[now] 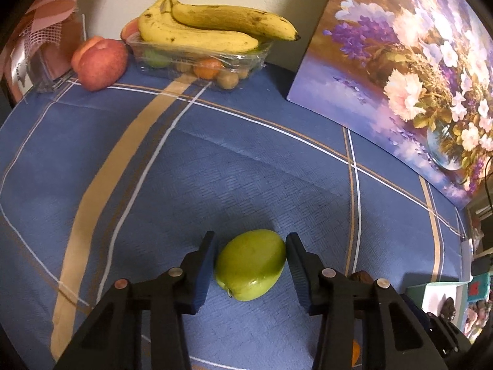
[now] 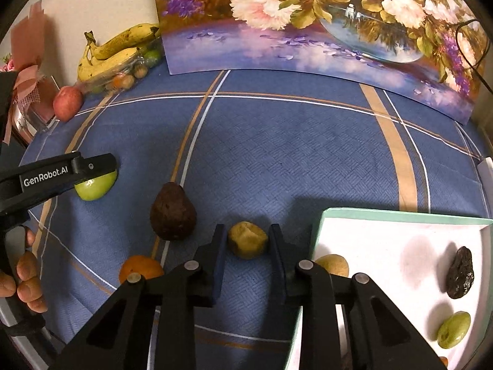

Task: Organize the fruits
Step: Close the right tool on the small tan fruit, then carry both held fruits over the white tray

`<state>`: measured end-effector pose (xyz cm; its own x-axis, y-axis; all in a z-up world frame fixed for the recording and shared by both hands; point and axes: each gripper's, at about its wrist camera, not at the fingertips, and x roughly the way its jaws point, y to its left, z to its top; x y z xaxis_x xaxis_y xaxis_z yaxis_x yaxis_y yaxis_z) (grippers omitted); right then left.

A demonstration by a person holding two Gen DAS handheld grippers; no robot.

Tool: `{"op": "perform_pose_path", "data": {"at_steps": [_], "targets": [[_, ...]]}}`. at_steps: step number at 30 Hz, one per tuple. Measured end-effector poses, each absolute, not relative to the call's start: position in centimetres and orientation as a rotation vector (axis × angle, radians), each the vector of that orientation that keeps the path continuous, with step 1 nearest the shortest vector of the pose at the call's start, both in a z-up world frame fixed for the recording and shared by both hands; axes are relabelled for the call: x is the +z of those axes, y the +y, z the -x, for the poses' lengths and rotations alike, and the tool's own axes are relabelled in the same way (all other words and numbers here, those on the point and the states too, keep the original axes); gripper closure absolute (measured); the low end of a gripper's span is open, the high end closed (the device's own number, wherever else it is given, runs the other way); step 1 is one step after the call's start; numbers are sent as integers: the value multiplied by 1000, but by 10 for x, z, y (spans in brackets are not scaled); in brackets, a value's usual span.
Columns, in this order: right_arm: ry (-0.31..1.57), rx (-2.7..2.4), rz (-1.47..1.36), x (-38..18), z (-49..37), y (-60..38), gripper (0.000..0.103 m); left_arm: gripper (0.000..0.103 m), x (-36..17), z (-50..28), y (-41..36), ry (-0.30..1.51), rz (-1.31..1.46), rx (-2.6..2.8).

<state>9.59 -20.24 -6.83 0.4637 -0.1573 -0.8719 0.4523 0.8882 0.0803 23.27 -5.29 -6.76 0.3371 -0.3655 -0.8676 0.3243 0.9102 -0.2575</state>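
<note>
In the left wrist view a green apple lies on the blue tablecloth between the fingers of my left gripper, which closes around it with both pads at its sides. The same apple and left gripper show in the right wrist view. My right gripper is open around a small yellow-brown fruit on the cloth, with small gaps on both sides. A white tray at right holds a dark wrinkled fruit, a green fruit and a tan fruit.
A dark avocado and an orange lie left of my right gripper. At the back stand a clear container of small fruits topped with bananas, a red apple and a flower painting.
</note>
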Motion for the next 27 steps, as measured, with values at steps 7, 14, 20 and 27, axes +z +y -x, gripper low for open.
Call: {"op": "perform_pose_path", "data": {"at_steps": [7,14,20,27], "targets": [[999,-367,-313,-49,-94,-192,75,55,-46,-222,-43,1144,57,-437],[974,-355,-340,-23,-83,-185,75,55,-16,-201,-36,1129,71,-436],[959,-360,-326,1,-62,-178,75,55,10,-172,-29,1101,79,-442],[926,-364,-339,23,-31,-177,75,55,29,-138,-23,1082,81,-440]]}}
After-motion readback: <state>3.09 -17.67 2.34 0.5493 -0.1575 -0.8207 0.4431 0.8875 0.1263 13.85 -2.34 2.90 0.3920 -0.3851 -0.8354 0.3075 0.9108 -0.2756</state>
